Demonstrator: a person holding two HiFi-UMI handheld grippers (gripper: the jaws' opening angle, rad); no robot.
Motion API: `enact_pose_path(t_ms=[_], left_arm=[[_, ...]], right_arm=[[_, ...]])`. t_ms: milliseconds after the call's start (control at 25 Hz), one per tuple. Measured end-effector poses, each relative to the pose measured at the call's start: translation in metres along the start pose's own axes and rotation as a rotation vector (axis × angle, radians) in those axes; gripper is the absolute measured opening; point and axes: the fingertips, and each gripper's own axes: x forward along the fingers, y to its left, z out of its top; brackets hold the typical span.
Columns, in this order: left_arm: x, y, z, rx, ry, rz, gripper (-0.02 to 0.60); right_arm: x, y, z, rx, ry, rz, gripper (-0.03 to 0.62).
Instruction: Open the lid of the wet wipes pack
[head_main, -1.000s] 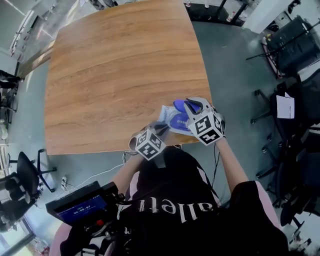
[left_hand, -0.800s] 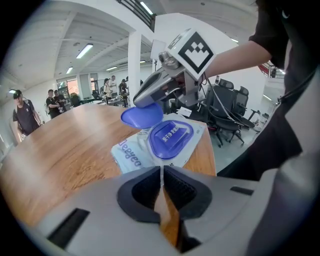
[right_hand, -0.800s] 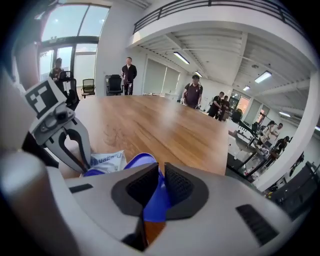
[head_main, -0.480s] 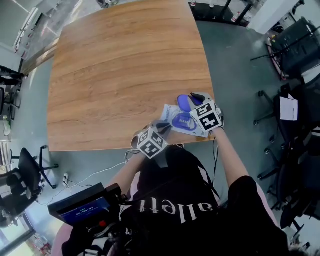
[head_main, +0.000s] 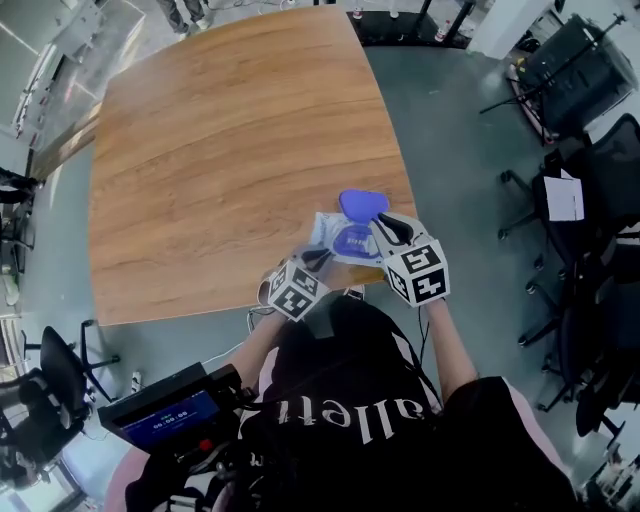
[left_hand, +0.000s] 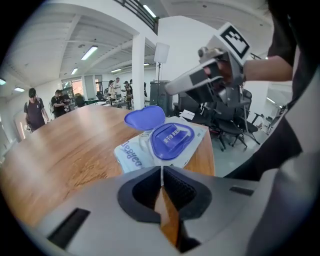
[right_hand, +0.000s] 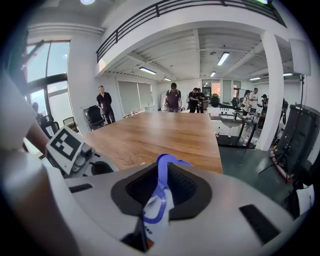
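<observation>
The white wet wipes pack (head_main: 335, 243) lies near the wooden table's front edge. Its blue lid (head_main: 362, 204) is flipped up and back, baring the blue oval frame (left_hand: 171, 141). My left gripper (head_main: 318, 258) is shut on the pack's near edge (left_hand: 150, 162). My right gripper (head_main: 381, 229) hovers over the pack's right side, jaws together but for a thin slit. In the left gripper view the right gripper's tips (left_hand: 169, 91) sit just above the lid (left_hand: 145, 117), apart from it. The right gripper view shows the lid (right_hand: 171, 160) past the tips.
The table (head_main: 220, 150) stretches away from me. Office chairs (head_main: 585, 60) stand on the grey floor at the right, and a cart with a screen (head_main: 160, 412) is at my lower left. Several people (right_hand: 172, 97) stand beyond the table's far end.
The right gripper has drawn back toward me, off the lid, and the lid stays raised. The left gripper has kept its hold at the pack's near edge.
</observation>
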Motion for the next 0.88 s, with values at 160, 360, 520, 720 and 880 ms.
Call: enact_pose_path(t_ms=[160, 360, 520, 720, 880], left_arm=[[-0.02, 0.002, 0.016, -0.055, -0.082, -0.004, 0.017], [-0.073, -0.005, 0.026, -0.118, -0.179, -0.042, 0.018], [-0.128, -0.011, 0.02, -0.117, -0.206, -0.053, 0.018], [-0.152, -0.028, 0.017, -0.157, -0.255, -0.096, 0.017], [-0.169, -0.052, 0.0, -0.171, -0.265, -0.158, 0.003]], right_arm=[[-0.022, 0.026, -0.016, 0.065, -0.012, -0.013, 0.046], [-0.042, 0.067, -0.028, 0.185, -0.037, -0.025, 0.046], [-0.052, 0.111, -0.03, 0.197, -0.051, -0.054, 0.046], [-0.055, 0.142, -0.034, 0.209, -0.077, -0.07, 0.046], [-0.066, 0.171, -0.04, 0.252, -0.111, -0.099, 0.046]])
